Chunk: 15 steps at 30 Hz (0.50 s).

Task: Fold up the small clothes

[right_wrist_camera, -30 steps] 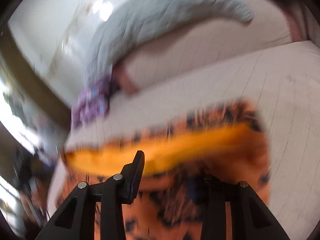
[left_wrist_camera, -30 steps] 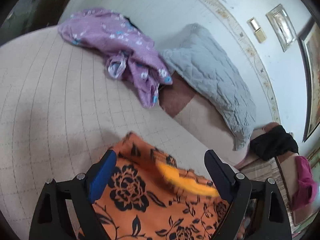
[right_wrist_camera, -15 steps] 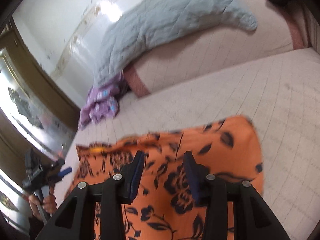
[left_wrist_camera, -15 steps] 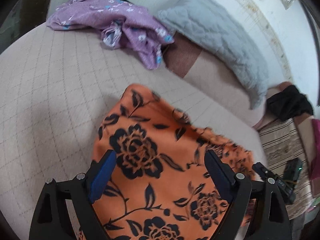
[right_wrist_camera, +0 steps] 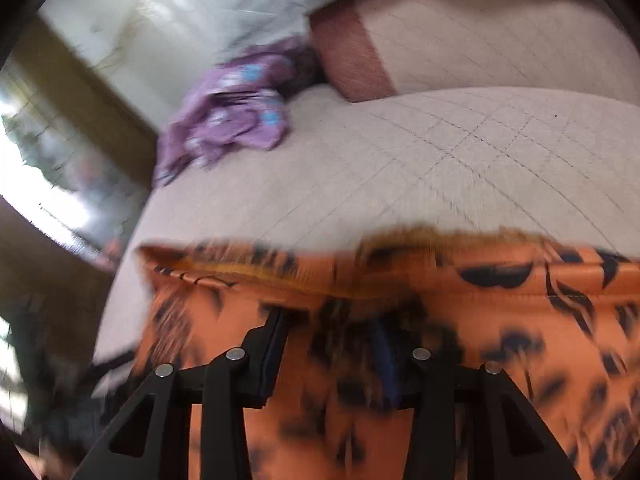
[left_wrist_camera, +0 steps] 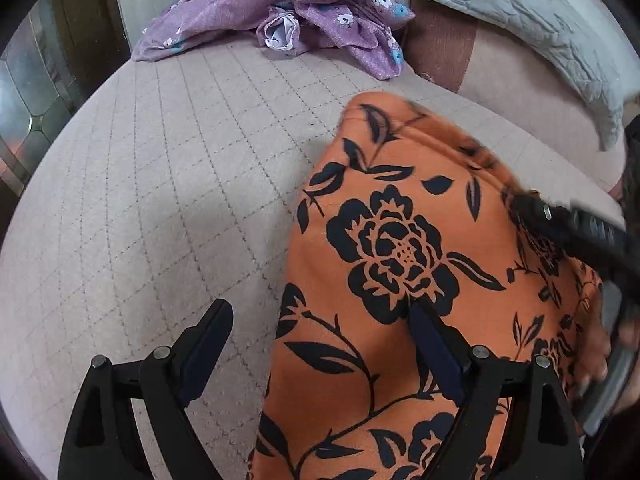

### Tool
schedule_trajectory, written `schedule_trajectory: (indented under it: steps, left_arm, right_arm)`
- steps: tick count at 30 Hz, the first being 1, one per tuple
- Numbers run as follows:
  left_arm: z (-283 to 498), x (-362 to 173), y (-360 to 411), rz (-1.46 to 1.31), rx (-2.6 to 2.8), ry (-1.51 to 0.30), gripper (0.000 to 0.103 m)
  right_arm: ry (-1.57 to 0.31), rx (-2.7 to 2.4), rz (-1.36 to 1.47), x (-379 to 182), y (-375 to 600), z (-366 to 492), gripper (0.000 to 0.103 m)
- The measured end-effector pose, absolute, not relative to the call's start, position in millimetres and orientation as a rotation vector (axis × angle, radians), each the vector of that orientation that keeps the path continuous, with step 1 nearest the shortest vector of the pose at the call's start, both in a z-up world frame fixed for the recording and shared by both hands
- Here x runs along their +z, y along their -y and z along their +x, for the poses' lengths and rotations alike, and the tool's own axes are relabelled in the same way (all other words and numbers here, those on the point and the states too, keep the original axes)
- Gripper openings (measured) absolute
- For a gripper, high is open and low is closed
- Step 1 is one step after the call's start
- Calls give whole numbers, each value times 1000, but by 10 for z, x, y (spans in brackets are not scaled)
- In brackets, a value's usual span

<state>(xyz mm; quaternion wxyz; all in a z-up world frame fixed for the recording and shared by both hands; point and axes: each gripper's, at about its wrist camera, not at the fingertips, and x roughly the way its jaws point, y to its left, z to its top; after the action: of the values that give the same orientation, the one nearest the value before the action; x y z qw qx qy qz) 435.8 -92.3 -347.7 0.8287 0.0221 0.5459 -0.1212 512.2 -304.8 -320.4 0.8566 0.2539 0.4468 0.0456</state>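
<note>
Bare quilted bed (left_wrist_camera: 160,184) lies open left of the orange floral garment (left_wrist_camera: 400,280), wide enough for a gripper to pass. Farther back, a crumpled purple garment (left_wrist_camera: 304,12) and a grey pillow (left_wrist_camera: 540,20) block the far edge.

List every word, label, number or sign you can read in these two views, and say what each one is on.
None can be read.
The orange floral garment and the purple flowered garment carry only printed patterns, no lettering.
The right gripper, seen from the left wrist, has small pale marks on its black body, too blurred to read.
The right wrist view is motion-blurred throughout.
</note>
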Motion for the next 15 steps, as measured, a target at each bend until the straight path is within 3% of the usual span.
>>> schedule_trajectory:
  steps: [6, 12, 15]
  left_arm:
    - [4248, -3280, 767, 136, -217, -1081, 90]
    - [4095, -3485, 656, 229, -217, -1127, 90]
    - [4093, -3510, 641, 225, -246, -1127, 90]
  right_arm:
    - [-775, 212, 680, -2935, 2929, 4926, 44]
    - [-947, 154, 561, -3267, 2369, 5278, 40]
    - [-941, 119, 589, -3222, 2403, 5281, 40]
